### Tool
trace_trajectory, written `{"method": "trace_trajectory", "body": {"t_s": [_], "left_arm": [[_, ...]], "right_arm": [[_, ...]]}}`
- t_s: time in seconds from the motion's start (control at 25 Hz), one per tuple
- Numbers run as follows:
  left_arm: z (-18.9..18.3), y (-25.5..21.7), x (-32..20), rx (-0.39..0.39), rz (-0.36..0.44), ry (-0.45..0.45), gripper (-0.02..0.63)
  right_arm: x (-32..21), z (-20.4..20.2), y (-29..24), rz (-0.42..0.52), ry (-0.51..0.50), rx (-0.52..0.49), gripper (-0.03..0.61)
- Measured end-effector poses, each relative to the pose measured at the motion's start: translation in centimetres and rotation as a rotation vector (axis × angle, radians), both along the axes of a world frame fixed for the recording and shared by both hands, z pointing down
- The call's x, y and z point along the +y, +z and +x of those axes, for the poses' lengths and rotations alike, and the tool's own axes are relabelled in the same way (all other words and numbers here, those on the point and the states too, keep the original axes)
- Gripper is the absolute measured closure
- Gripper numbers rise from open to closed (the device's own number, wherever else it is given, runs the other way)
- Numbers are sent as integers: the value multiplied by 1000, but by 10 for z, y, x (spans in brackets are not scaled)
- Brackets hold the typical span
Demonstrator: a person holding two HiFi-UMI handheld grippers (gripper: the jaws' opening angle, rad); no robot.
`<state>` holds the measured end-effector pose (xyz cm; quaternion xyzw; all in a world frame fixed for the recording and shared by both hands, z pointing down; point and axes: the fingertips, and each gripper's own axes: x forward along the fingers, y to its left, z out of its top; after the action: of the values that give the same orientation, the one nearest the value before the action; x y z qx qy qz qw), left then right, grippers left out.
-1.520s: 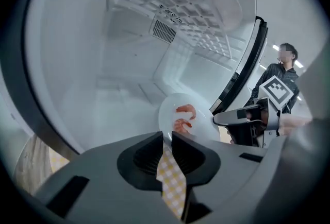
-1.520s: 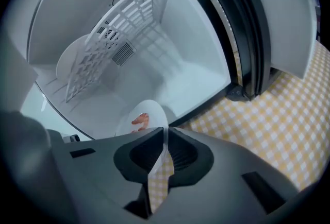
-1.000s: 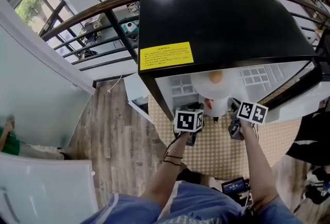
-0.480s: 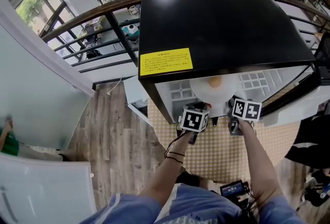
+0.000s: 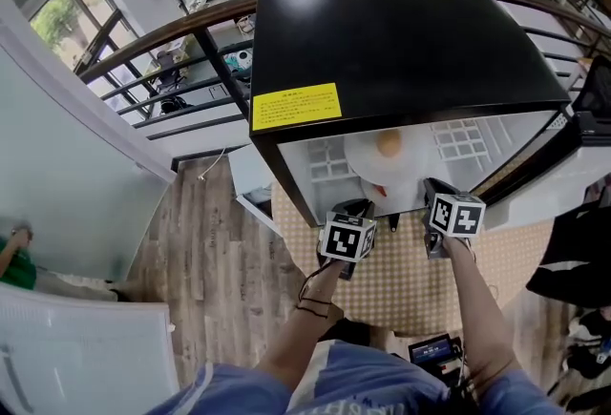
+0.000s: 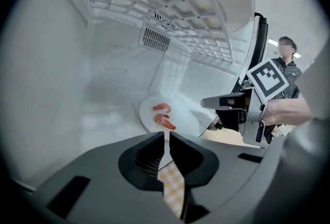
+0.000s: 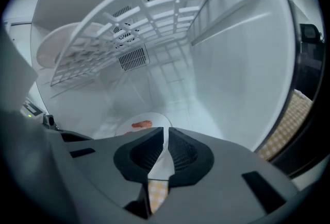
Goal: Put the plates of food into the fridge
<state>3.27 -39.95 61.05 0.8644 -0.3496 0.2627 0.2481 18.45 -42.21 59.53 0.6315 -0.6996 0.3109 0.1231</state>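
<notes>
Inside the open fridge (image 5: pixel 401 31), down near its floor, sits a white shrimp plate (image 6: pixel 186 115) with a few red shrimp (image 6: pixel 164 116) on it. Its near rim reaches toward the fridge's front opening. The left tongs (image 6: pixel 166 135) have just been closing and now pinch that rim, with only a thin white edge showing between them. The right tongs (image 7: pixel 166 133) are clamped on the same rim further toward the fridge's right wall. Higher in the fridge, a wire shelf (image 7: pixel 154 17) carries a second plate (image 5: pixel 420 165) with a round orange food (image 5: pixel 389 144). A yellow label (image 5: pixel 296 106) sits at the front of the fridge's black top. A checked mat (image 5: pixel 401 280) lies before the fridge.
</notes>
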Motion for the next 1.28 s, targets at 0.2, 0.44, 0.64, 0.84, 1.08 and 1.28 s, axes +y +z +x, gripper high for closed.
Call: {"method": "trace_trajectory", "body": {"t_s": [0.2,0.44,0.64,0.84,1.08,1.28], "left_arm": [[-3,-6,26,13,17,11,577],[-4,-26,59,39,54,36,577],[-2,-43,94,69,69,62,577],[-3,-64,139,97,83,91,577],[-9,-82,194,123,103,79,577],[-7,-93,239,143,116,74,577]], "right_arm": [[35,-7,-8,28,-12,-35,541],[82,-17,-21,57,-15,-113,541],[126,-24,-36,76,-21,-149,545],[180,-30,-50,88,-41,-136,546],[245,-38,-62,103,-78,-130,546],[294,-51,-73,120,-101,-159,548]]}}
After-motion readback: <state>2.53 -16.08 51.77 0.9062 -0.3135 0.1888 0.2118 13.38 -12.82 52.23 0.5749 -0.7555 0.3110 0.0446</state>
